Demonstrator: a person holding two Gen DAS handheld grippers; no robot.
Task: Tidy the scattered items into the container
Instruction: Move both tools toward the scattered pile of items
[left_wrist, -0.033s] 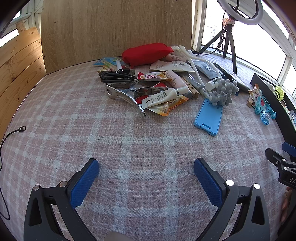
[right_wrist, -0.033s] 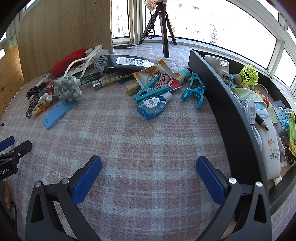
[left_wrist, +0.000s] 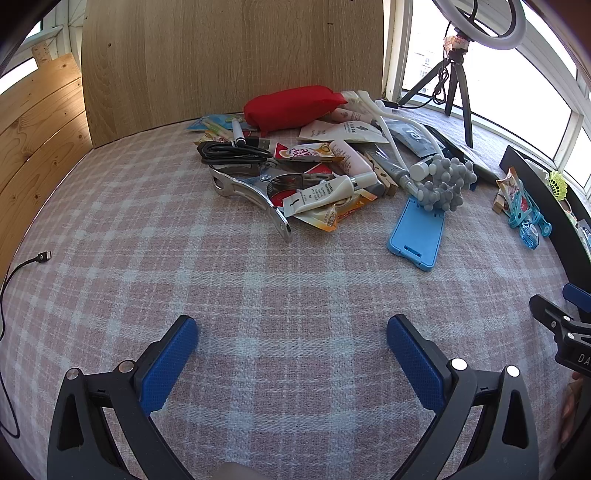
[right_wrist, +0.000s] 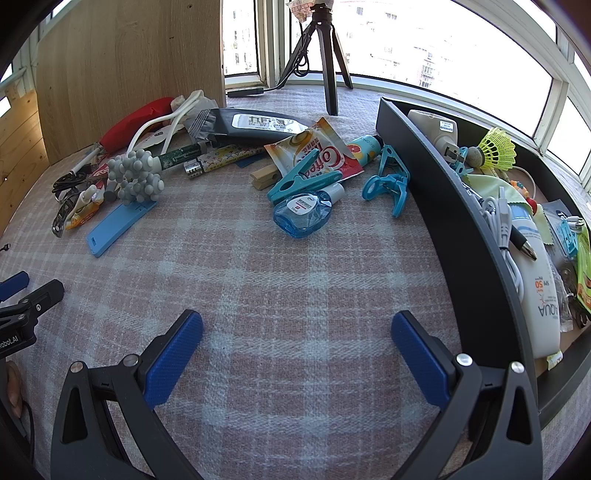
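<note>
My left gripper (left_wrist: 291, 343) hovers open over bare checked cloth, with nothing between its blue pads. Beyond it lies a heap: a red pouch (left_wrist: 291, 107), a coiled black cable (left_wrist: 232, 151), a metal clamp (left_wrist: 251, 188), a white tube (left_wrist: 325, 194), a grey knobbly ball (left_wrist: 447, 181) and a blue phone stand (left_wrist: 417, 232). My right gripper (right_wrist: 297, 332) is open and empty too. Ahead of it lie a blue bottle (right_wrist: 303, 214), a teal peg (right_wrist: 303, 177), a teal clip (right_wrist: 388, 181) and a coffee sachet (right_wrist: 317, 151). The black container (right_wrist: 454, 221) stands at its right.
The container holds a sunscreen bottle (right_wrist: 539, 295), a white cable, a yellow shuttlecock (right_wrist: 496, 149) and other small things. A wooden board (left_wrist: 229, 59) stands behind the heap, and a tripod (right_wrist: 325, 55) by the window. A thin black cable (left_wrist: 22, 266) trails at the left edge.
</note>
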